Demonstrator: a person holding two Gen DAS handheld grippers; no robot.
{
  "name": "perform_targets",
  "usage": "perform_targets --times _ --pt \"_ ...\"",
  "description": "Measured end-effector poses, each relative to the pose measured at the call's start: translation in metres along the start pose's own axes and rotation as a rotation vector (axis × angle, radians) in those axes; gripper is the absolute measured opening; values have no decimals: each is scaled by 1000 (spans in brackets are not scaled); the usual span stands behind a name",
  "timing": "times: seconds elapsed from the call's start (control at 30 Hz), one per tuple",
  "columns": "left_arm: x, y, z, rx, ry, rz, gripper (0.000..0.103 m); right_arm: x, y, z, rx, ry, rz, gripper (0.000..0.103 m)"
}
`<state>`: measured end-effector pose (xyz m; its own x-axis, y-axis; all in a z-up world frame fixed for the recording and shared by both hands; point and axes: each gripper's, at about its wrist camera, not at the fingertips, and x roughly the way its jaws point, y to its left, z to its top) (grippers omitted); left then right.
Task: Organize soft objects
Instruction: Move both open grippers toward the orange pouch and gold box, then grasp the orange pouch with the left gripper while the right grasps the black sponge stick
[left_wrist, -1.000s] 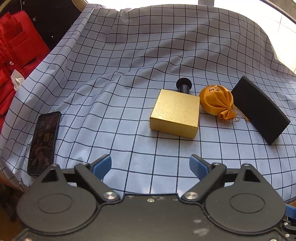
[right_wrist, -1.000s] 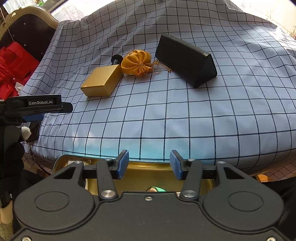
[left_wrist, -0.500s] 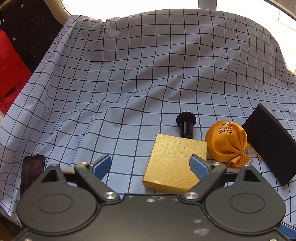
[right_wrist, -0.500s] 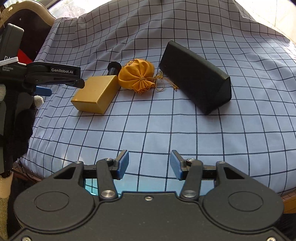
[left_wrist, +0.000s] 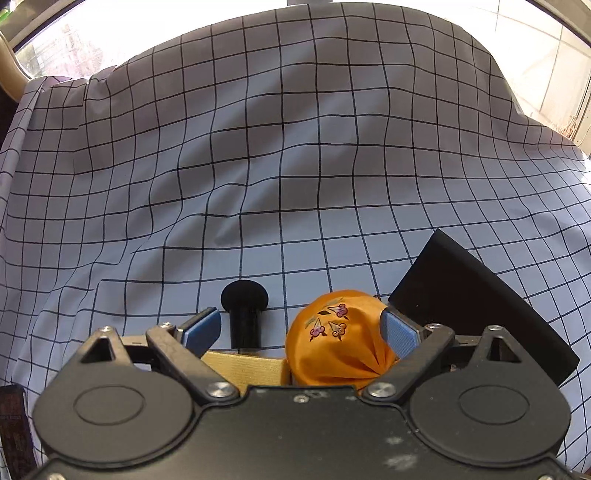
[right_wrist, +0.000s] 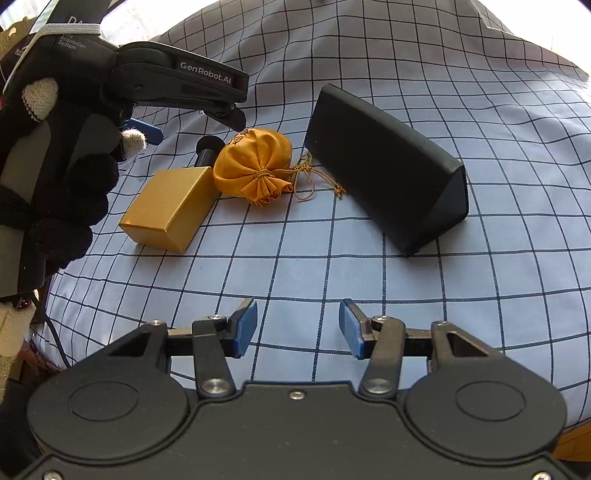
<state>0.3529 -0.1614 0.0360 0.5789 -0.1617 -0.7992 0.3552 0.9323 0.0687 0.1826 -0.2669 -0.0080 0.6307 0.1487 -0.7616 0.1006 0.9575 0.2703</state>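
Note:
An orange drawstring pouch (left_wrist: 340, 343) with a small flower print lies on the checked cloth between a gold box (left_wrist: 243, 365) and a black wedge-shaped case (left_wrist: 476, 302). My left gripper (left_wrist: 299, 330) hangs open just over the pouch. Its right pad is at the pouch's side, and its left pad stands apart by a black cylinder (left_wrist: 243, 317). The right wrist view shows the pouch (right_wrist: 255, 166), its cord trailing right, with the left gripper (right_wrist: 236, 120) right above it. My right gripper (right_wrist: 297, 328) is open over bare cloth near the front, holding nothing.
In the right wrist view the gold box (right_wrist: 166, 206) touches the pouch's left, and the black case (right_wrist: 384, 166) lies to its right. A gloved hand (right_wrist: 55, 192) holds the left gripper. A phone (left_wrist: 13, 424) lies at the cloth's left edge.
My left gripper has moved forward over the gold box to the pouch, which now sits between its jaws. My right gripper has moved in from the table edge over the cloth.

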Motion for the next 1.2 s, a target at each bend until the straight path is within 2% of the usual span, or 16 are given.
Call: perform_targets --times 0.1,0.23,0.37,0.57,0.63,0.67,0.7,0.77,0.97,1.2 --pt "18 -11 -1 35 29 27 93 1 -4 -2 5 0 9 50" --pt "26 -16 -3 43 25 29 98 4 -7 -4 20 10 20 50" --pt "23 -17 -4 39 5 4 98 3 -5 -6 19 5 27 50" --pt "31 -22 -4 56 36 -1 98 2 -5 -6 22 0 28 50" --pt "35 -21 -5 55 47 -16 95 2 -3 -6 19 -1 24 50" --pt "36 -20 -6 50 52 -30 88 1 -3 -6 18 -3 22 50" --pt "37 -19 -6 42 59 -49 74 0 -2 -5 17 -6 18 50" --pt "36 -17 -6 15 67 -71 70 -2 -1 -5 17 -12 11 50" --pt "3 -4 -15 -46 45 -93 67 -14 -2 1 30 -29 -26 50" --pt "-56 38 -45 -139 56 -107 67 -24 2 14 33 -36 -84 50"
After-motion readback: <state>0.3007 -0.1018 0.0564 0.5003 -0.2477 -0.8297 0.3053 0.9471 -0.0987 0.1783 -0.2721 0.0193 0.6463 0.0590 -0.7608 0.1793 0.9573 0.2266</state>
